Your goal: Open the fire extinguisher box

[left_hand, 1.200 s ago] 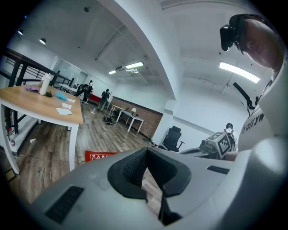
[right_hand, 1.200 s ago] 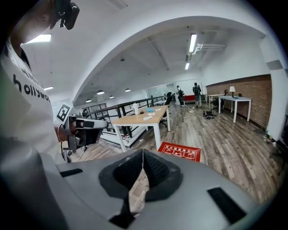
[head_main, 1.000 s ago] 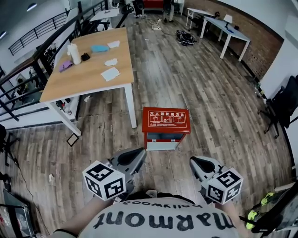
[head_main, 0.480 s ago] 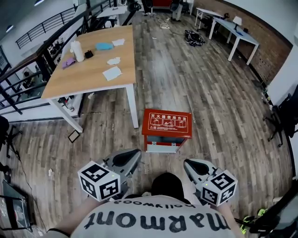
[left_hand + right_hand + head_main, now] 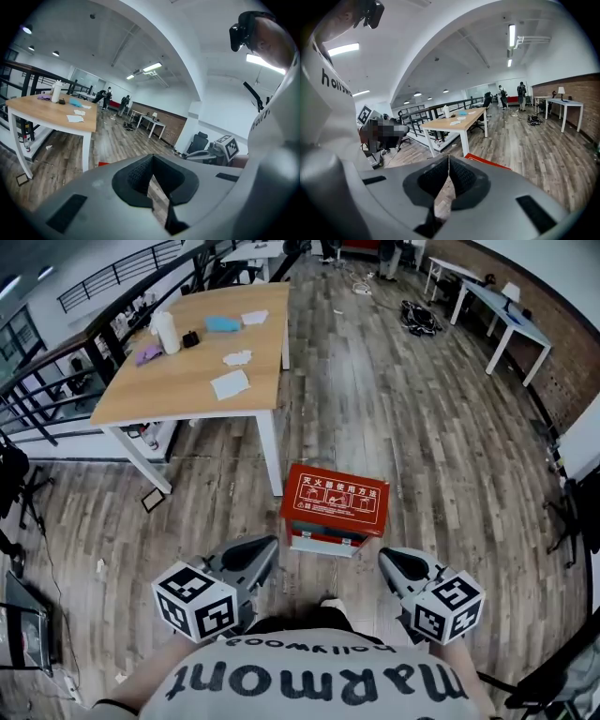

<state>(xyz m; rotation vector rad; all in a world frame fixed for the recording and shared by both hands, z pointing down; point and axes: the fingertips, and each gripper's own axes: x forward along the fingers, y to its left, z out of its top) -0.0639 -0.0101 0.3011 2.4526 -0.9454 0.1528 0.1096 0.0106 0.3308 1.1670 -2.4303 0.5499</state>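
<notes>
The fire extinguisher box (image 5: pixel 335 497) stands shut on the wood floor, a red lid with white print over a pale front face. Both grippers hover on its near side, apart from it. My left gripper (image 5: pixel 266 546) is low and to the box's left, jaws shut with nothing between them. My right gripper (image 5: pixel 387 558) is low and to the box's right, also shut and empty. In the left gripper view only a red sliver of the box (image 5: pixel 102 163) shows past the shut jaws (image 5: pixel 152 158). The right gripper view shows the box's red lid (image 5: pixel 488 162) just beyond the shut jaws (image 5: pixel 449 157).
A wooden table (image 5: pixel 183 385) with a bottle, cloths and papers stands beyond the box on the left, its white leg (image 5: pixel 274 459) close to the box. A black railing (image 5: pixel 56 362) runs along the left. White desks (image 5: pixel 511 320) stand at the back right.
The view has shifted: the table and box sit slightly further right and nearer. Both grippers stay shut, low in front of the body, and have barely moved.
</notes>
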